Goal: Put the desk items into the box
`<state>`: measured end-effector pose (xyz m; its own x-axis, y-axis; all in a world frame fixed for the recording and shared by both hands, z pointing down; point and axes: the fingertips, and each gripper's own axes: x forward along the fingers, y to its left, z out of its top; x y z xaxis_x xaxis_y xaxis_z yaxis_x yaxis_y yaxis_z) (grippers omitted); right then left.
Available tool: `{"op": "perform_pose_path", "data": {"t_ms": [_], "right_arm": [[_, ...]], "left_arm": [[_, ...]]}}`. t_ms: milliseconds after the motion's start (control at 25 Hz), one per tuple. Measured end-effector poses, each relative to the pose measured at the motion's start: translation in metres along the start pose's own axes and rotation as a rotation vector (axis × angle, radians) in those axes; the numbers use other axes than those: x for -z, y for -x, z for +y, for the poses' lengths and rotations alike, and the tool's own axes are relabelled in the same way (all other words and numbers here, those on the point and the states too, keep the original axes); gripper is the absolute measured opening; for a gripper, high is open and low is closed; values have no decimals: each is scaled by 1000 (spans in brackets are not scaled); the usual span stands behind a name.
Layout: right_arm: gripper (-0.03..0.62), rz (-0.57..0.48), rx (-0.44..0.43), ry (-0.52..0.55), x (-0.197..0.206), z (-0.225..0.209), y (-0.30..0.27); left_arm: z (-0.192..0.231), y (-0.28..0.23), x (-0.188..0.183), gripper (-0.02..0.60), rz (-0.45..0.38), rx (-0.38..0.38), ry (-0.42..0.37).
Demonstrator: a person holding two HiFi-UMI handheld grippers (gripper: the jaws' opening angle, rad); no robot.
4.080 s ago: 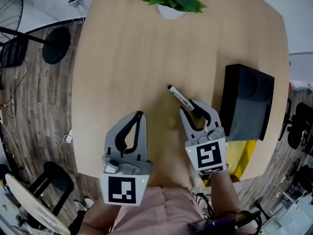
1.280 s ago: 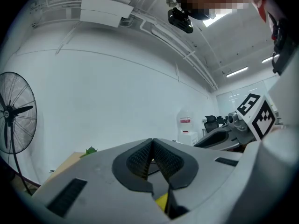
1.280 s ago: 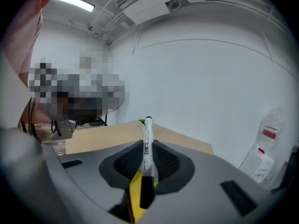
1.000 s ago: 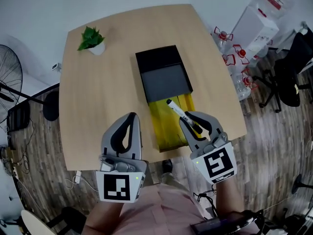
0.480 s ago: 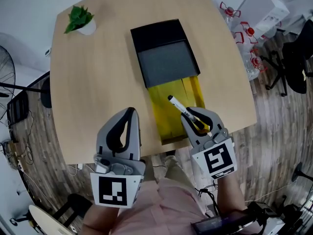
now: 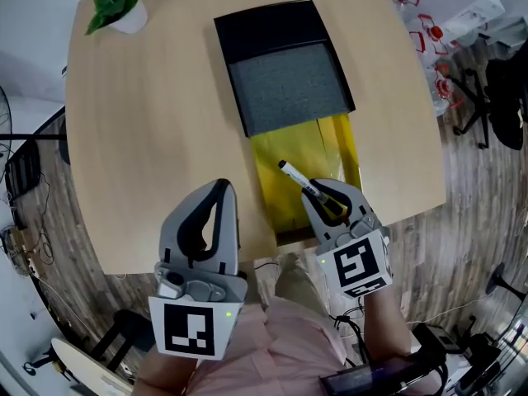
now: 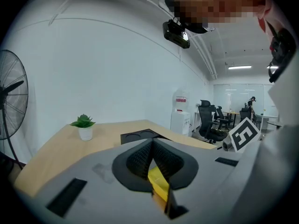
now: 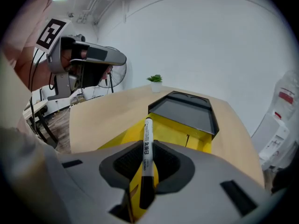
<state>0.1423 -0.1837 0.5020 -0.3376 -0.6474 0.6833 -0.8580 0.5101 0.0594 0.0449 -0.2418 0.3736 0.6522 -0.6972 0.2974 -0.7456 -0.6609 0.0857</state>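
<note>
Soft, even indoor light; heavy fisheye warp.
The tabletop [image 6: 148,122] was lit evenly, without hard shadows or glare. Both gripper views bowed strongly and darkened to black at the corners. A ceiling light strip [image 7: 239,67] glowed bright in the left view, where the left hand-held gripper [image 7: 152,143] looked soft up close.

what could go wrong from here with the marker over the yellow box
1. The right gripper pinches the marker near its back end, so most of it sticks out forward; it may pivot or slip when let go.
2. It hangs over the near end of the yellow box, close to the table edge; a careless drop might bounce it out to the floor.
</note>
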Motion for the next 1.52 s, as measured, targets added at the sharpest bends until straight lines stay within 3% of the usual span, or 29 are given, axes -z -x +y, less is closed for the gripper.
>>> {"op": "perform_pose_path", "data": {"t_ms": [480, 800, 1080, 1280, 1520], "right_arm": [[72, 116, -74, -30, 23, 6, -38], [104, 91, -87, -45, 16, 11, -41], [103, -83, -100, -132, -28, 15, -4], [97, -267, -105, -162, -79, 17, 41], [54, -488, -4, -109, -146, 10, 106]], "left_arm": [[23, -14, 31, 11, 63, 0, 33], [28, -8, 23, 11, 30, -17, 28], [11, 18, -6, 11, -45, -35, 0], [-7, 40, -43, 11, -130, -62, -6], [-27, 70, -96, 11, -248, -129, -70]]}}
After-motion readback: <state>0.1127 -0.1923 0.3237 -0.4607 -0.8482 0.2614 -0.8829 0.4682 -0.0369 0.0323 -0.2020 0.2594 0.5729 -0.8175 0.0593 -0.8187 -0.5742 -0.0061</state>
